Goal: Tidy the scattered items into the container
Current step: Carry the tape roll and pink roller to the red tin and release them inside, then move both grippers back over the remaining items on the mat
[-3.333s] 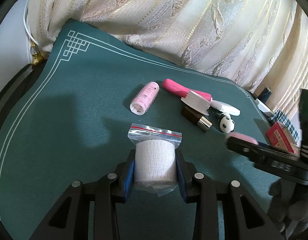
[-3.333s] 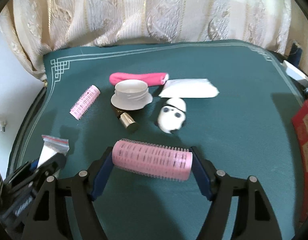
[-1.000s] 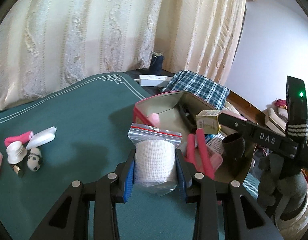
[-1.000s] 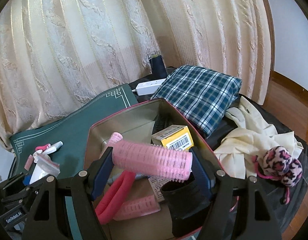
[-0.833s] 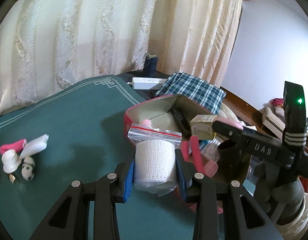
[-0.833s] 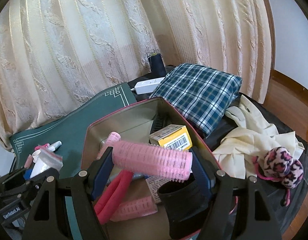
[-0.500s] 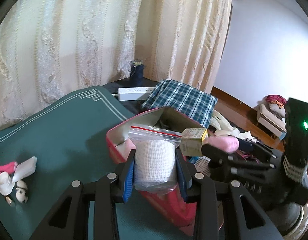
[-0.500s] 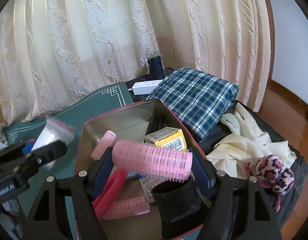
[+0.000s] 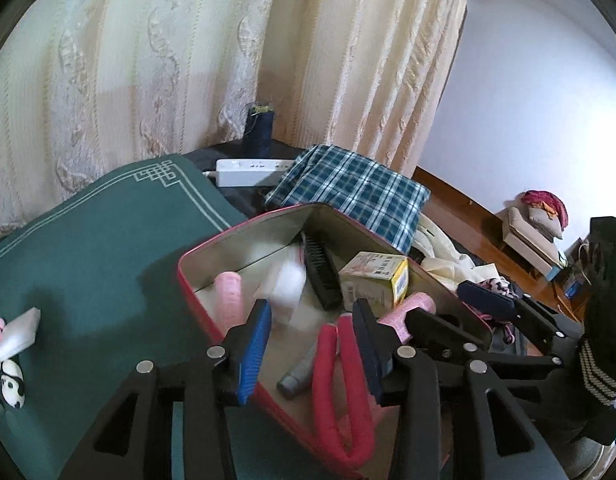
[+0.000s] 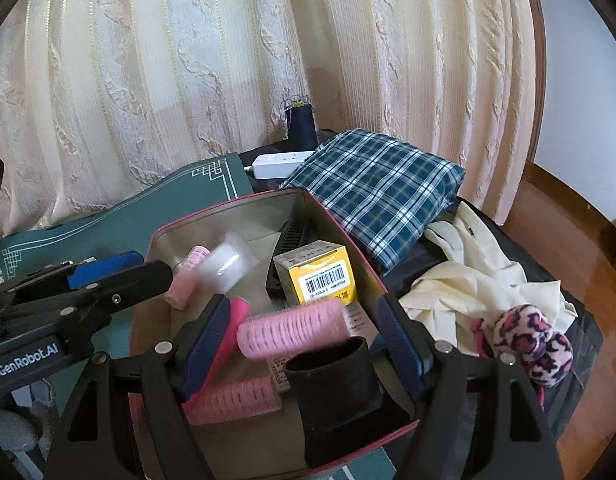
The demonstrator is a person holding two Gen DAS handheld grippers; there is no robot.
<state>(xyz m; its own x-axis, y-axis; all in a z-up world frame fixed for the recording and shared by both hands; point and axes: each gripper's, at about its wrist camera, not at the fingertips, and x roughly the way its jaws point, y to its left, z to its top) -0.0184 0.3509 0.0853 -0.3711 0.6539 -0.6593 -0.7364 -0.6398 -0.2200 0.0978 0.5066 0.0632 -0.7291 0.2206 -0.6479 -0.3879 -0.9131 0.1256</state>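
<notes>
The red tin container [image 9: 196,296] [image 10: 244,204] stands open at the edge of the green mat. My left gripper [image 9: 308,344] is open and empty above it; the bagged white bandage roll [image 9: 286,284] [image 10: 226,262] is blurred, falling inside the tin. My right gripper [image 10: 304,332] is open; the pink hair roller [image 10: 294,328] sits loose between its fingers, tilted, over the tin. Inside lie another pink roller [image 9: 230,296], a red foam curler [image 9: 327,364], a yellow box [image 10: 319,274], a black brush [image 9: 321,268] and a black cup [image 10: 333,380].
On the mat at the left lie a panda toy [image 9: 12,384] and a white packet [image 9: 20,334]. A plaid cloth [image 10: 379,188], a power strip [image 10: 280,162], cream gloves [image 10: 467,276] and a leopard scrunchie [image 10: 527,340] lie beside the tin. Curtains hang behind.
Both grippers moved over the tin and opened. The bandage roll left my left gripper and dropped into the tin. The pink roller came loose from my right gripper.
</notes>
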